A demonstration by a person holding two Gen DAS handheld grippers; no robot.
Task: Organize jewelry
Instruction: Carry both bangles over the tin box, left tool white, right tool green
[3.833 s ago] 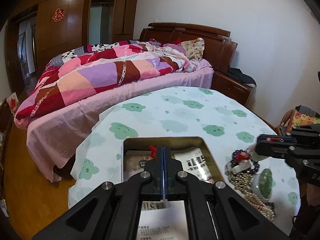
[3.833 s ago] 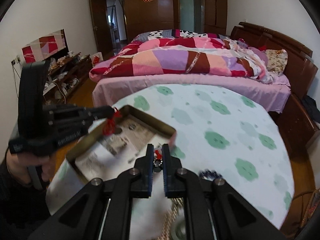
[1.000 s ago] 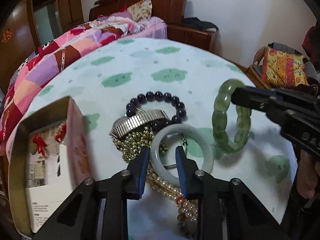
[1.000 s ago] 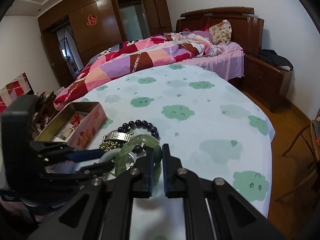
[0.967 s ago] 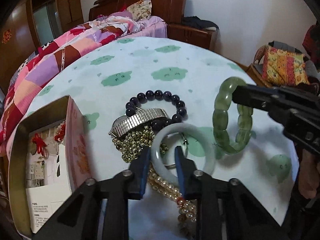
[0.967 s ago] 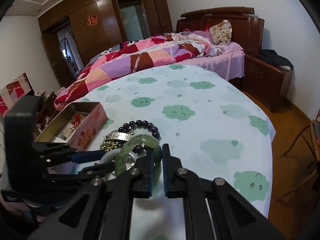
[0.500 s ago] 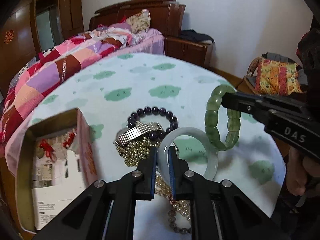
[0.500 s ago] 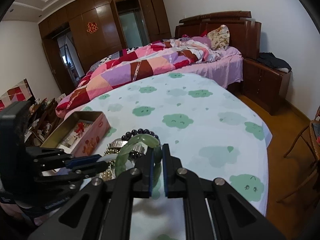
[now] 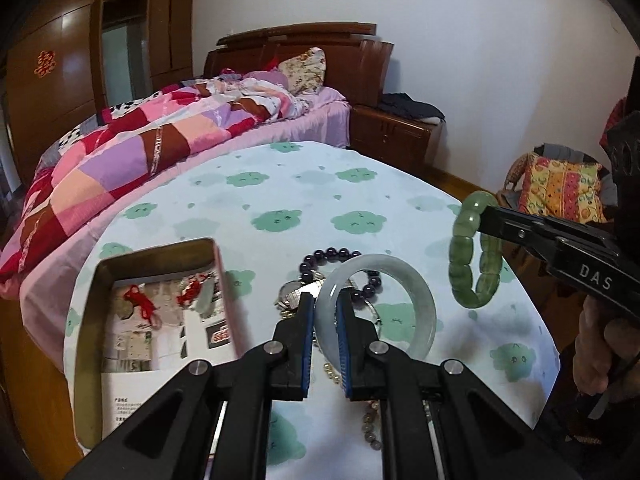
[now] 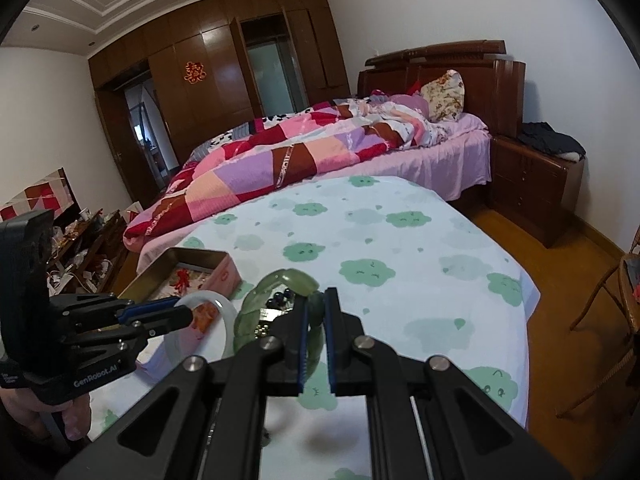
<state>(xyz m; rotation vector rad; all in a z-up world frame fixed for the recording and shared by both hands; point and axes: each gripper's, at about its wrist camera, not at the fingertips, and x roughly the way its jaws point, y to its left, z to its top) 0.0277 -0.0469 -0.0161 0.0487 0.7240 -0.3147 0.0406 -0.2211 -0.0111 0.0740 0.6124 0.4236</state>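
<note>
Green-cloud tablecloth (image 9: 288,184) beside bed (image 9: 132,148) (wooden headboard)

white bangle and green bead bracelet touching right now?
Apart. The left wrist view shows tablecloth between the white bangle in the left gripper and the green bead bracelet in the right gripper.

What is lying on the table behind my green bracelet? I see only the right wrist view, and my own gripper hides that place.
Observer: A dark bead bracelet and a metal watch lie touching on the tablecloth. Your green bracelet hangs apart from them.
Operator: Where does the left gripper hold the white bangle?
Observer: The left gripper is shut on the near rim of the white bangle.
Operator: Is there free room in the box?
Observer: In the box, the red cords lie at the far end. The near part shows only printed paper.
</note>
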